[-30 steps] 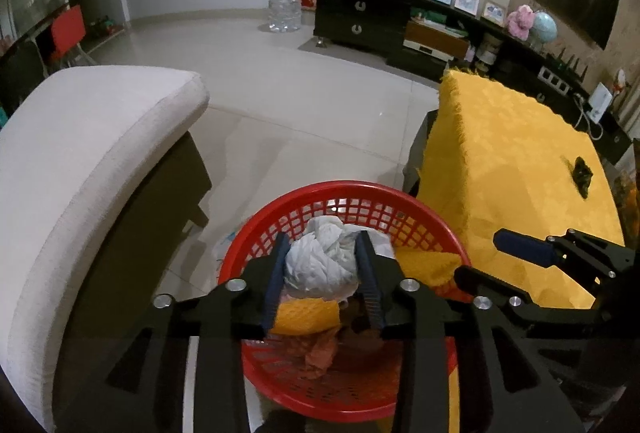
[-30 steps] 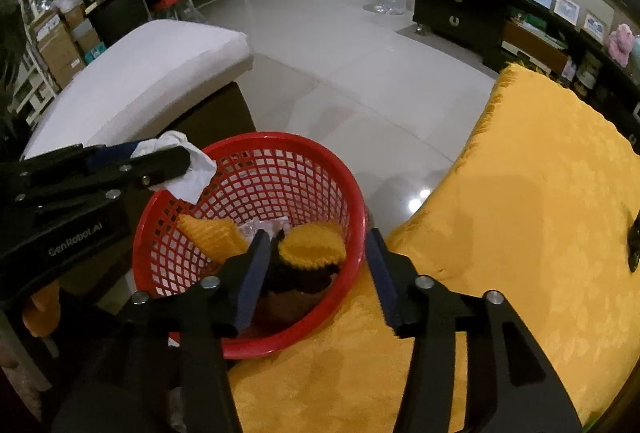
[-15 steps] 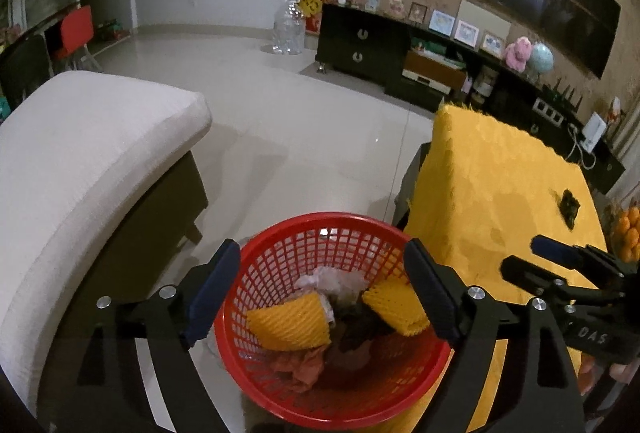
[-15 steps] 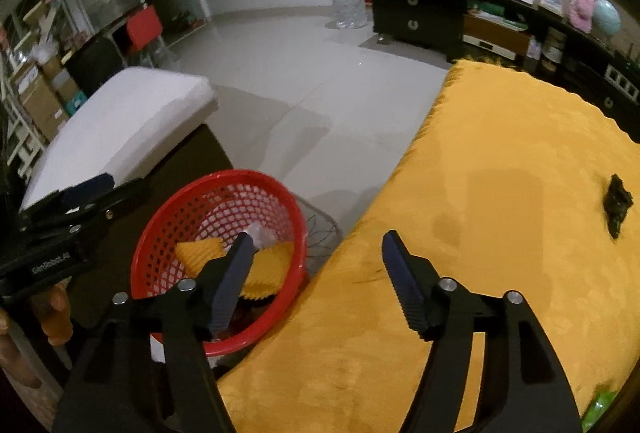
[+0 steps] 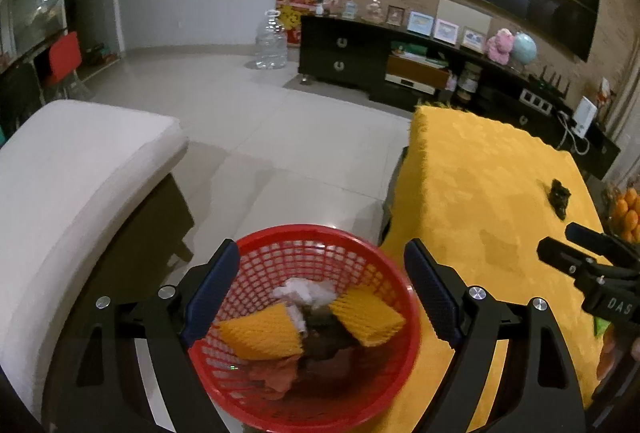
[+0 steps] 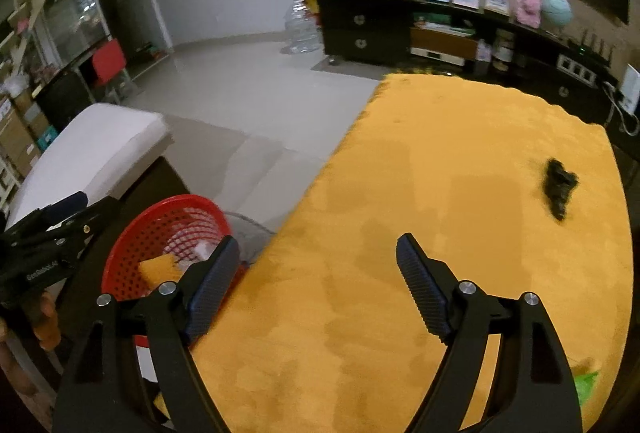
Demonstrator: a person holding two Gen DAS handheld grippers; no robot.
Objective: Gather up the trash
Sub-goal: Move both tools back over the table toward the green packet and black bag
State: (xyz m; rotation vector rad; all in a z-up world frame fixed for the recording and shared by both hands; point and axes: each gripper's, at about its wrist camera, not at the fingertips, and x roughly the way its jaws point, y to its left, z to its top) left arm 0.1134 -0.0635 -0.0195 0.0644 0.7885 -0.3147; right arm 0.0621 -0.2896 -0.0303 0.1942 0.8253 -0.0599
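Note:
A red mesh basket (image 5: 256,261) stands beside the yellow-covered table (image 5: 480,193). It holds a white crumpled tissue (image 5: 306,293), two yellow foam nets (image 5: 260,333) and brownish scraps. My left gripper (image 5: 322,287) is open and empty above the basket. My right gripper (image 6: 318,285) is open and empty over the table's near left part; the basket (image 6: 168,217) shows at its lower left. A small black scrap (image 6: 558,187) lies on the cloth at the far right, also seen in the left wrist view (image 5: 559,195). A green bit (image 6: 586,381) lies at the table's near right edge.
A white cushioned seat (image 5: 72,169) stands left of the basket. Oranges (image 5: 626,209) sit at the table's right end. A dark TV cabinet (image 5: 360,61) and a water jug (image 5: 272,41) stand across the tiled floor.
My left gripper opened and dropped the white tissue into the basket, then rose. My right gripper swung right from the basket to over the yellow table.

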